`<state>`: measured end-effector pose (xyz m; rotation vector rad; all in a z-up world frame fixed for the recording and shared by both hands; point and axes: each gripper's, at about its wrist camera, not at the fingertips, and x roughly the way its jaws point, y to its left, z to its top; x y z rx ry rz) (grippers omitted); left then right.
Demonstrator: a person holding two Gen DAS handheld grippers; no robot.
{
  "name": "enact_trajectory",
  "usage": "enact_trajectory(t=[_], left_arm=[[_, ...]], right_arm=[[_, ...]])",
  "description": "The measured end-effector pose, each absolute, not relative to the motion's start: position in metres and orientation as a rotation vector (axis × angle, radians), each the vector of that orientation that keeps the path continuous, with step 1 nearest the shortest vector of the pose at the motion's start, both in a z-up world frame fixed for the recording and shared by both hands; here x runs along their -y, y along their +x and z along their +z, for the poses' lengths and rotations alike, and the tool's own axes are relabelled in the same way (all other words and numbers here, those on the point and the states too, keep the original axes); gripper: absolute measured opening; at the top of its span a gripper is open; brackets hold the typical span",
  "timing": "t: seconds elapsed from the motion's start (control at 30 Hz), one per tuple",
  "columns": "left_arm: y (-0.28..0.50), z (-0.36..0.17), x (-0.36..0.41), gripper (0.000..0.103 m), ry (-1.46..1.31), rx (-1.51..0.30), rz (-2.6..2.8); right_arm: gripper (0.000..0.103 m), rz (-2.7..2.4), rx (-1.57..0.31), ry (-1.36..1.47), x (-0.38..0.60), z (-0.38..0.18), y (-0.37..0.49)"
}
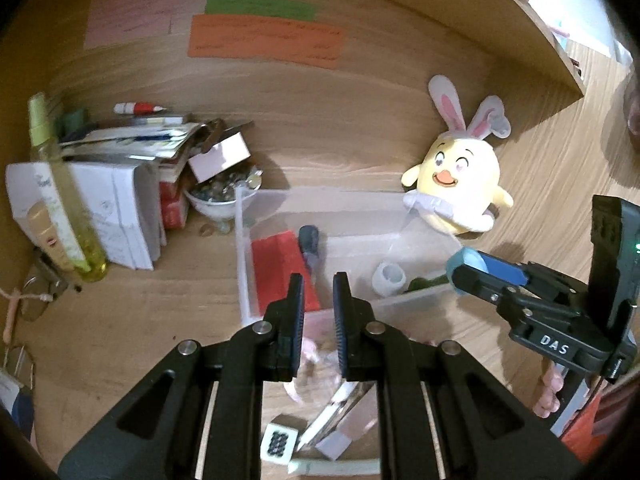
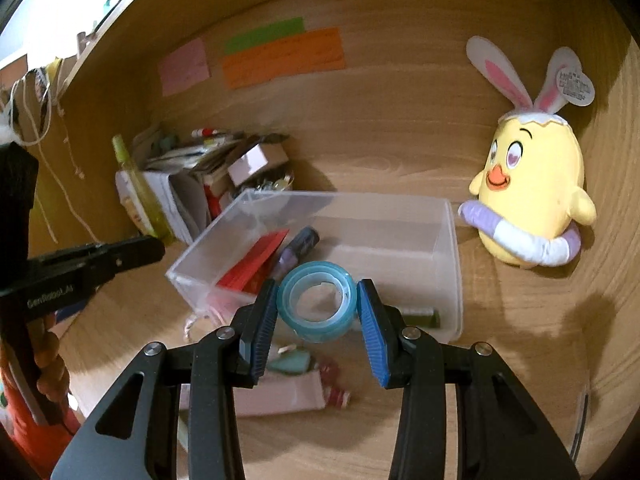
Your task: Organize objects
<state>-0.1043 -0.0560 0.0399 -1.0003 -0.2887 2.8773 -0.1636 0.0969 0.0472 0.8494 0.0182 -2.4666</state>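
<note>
Blue tape roll [image 2: 317, 305] clamped in right gripper [image 2: 318, 312]; left gripper [image 1: 319, 312] nearly closed, empty.

Right tool [image 2: 317, 312]: pads clamped on a blue tape roll [image 2: 317, 304], held above the near wall of a clear plastic box [image 2: 448, 248]. Box contents: red card [image 2: 256, 260], dark marker [image 2: 300, 242]. Yellow chick plush with rabbit ears [image 2: 528, 200] right of box. Left tool [image 2: 132, 250] at left edge. Wooden bench [image 2: 400, 140].
</note>
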Motion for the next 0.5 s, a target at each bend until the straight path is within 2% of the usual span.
enact_trajectory(t=[0.5], left_arm=[[-0.141, 0.035, 0.065, 0.013, -1.034, 0.344, 2.8]], right_arm=[[0.037, -2.528, -0.049, 0.856, -0.1, 0.058, -0.202]])
